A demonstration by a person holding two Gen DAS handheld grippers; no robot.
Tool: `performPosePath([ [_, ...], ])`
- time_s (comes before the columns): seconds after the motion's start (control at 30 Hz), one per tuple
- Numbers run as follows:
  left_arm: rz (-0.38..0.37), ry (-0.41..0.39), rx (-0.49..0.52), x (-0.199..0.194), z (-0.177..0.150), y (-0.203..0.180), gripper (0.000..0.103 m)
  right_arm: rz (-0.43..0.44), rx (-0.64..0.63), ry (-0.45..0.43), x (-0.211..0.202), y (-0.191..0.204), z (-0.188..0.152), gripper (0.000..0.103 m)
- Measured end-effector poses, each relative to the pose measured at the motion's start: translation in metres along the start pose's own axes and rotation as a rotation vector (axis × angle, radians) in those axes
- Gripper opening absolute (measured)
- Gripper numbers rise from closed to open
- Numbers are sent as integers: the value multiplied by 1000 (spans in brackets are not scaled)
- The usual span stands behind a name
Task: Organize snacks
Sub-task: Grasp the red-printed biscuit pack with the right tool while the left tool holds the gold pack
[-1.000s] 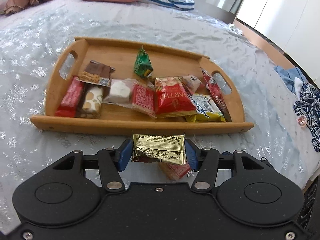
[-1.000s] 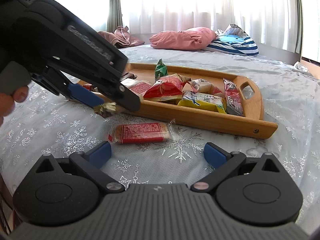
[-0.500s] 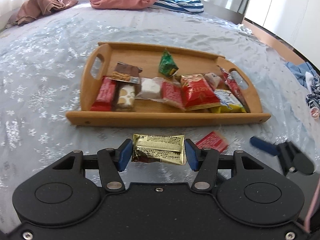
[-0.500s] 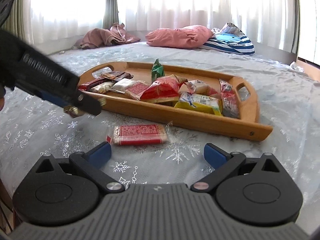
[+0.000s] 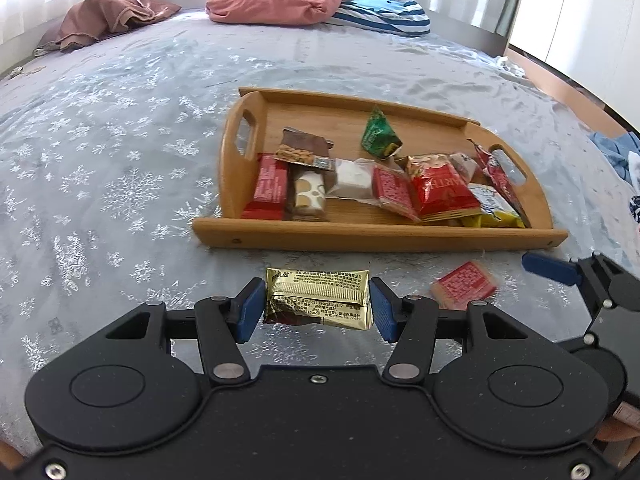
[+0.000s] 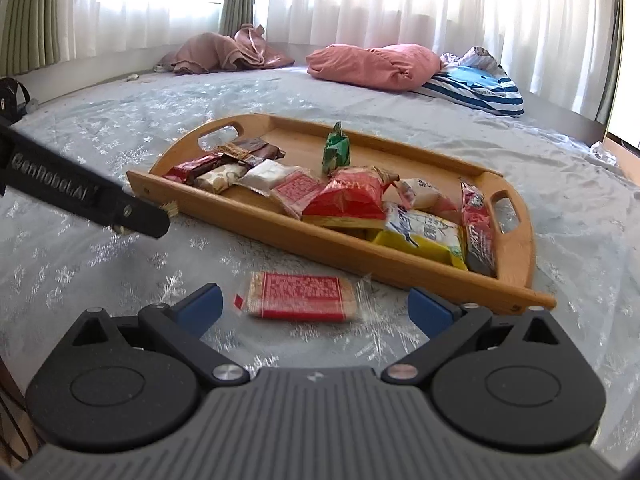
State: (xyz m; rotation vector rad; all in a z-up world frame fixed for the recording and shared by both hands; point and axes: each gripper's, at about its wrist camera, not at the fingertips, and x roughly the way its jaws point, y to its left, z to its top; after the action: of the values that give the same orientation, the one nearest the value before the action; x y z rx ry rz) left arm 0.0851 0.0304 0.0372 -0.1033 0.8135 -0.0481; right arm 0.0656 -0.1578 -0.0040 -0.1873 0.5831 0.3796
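Left hand-held gripper (image 5: 317,309) w/ gold packet (image 5: 318,298) facing tray (image 5: 376,236).

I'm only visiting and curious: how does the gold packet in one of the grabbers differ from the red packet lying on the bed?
The gold packet is clamped between the left gripper's blue pads, off the bedspread; the red packet lies flat on the bedspread, untouched, in front of the open right gripper. The gold one is shiny foil with small print; the red one has a clear wrapper around a red label. Both are small sealed snacks outside the wooden tray.
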Motion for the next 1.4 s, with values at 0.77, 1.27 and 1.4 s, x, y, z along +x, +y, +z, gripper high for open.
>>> performPosePath([
  [0.77, -9, 14, 1, 6, -11, -1, 54, 5, 77, 46, 13, 3, 4, 80],
  [1.27, -10, -9, 34, 3, -13, -6, 54, -27, 104, 15, 2, 8, 6, 58],
  [1.4, -14, -9, 38, 2, -14, -7, 54, -22, 94, 17, 1, 11, 5, 57],
])
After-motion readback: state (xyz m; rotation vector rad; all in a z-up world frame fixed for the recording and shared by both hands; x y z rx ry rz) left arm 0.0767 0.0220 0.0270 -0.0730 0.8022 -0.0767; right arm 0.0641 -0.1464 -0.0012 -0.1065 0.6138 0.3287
